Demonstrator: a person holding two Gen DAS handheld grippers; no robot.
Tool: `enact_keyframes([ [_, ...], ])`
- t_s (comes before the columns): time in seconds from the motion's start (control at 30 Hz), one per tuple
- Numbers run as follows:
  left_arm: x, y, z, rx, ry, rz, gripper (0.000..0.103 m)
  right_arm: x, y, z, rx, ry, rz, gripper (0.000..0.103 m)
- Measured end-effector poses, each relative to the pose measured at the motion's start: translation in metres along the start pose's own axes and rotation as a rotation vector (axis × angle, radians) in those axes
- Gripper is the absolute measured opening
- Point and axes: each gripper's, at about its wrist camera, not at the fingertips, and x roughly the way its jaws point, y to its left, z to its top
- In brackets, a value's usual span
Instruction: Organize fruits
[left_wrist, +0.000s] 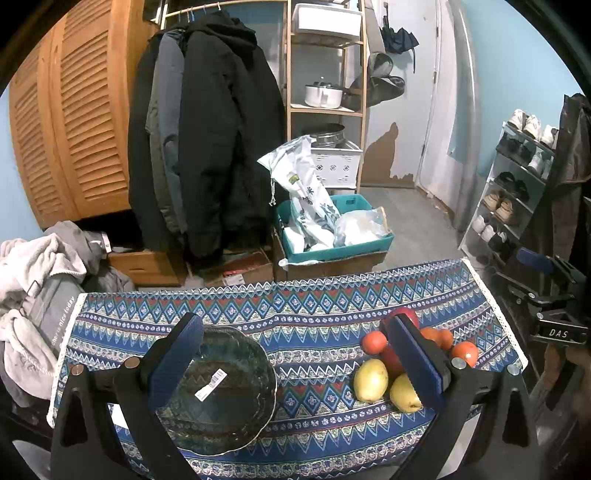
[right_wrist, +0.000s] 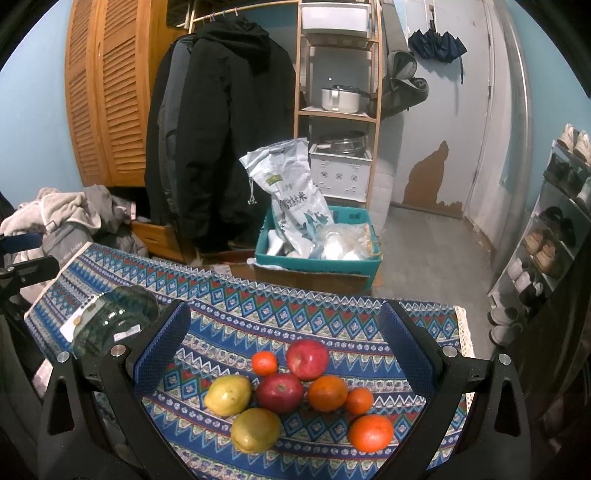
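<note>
Left tool jaws spread wide, empty; right tool likewise.

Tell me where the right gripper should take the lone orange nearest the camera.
Grip the orange across its round middle, coming down from above: it sits apart at the pile's near right edge, with cloth free on its sides. The right gripper is open wide enough.

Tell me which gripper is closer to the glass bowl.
Left. The left gripper hangs open just above the glass bowl, one finger overlapping its rim. The right gripper is open over the fruit pile, with the bowl off to its left.
</note>
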Motion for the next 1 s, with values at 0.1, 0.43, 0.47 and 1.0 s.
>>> enact_keyframes([
  [0.1,0.0005,0.0001,0.0004,-0.003,0.003,-0.003,0.102,0.0004,0.0012,-0.0007,0.001,0.000,0.001,0.100],
  [0.43,0.0010,0.0003,0.0008,-0.004,0.004,-0.002,0.102,0.0000,-0.0002,-0.0005,0.001,0.000,0.001,0.100],
  [0.47,0.0009,0.0003,0.0006,-0.004,0.004,-0.002,0.102,0.0001,-0.0003,-0.0004,0.001,0.001,0.001,0.100],
  [1.0,0.0005,-0.0003,-0.0010,0.000,0.006,-0.001,0.102,0.0003,-0.0001,-0.0033,0.004,0.003,0.000,0.100],
])
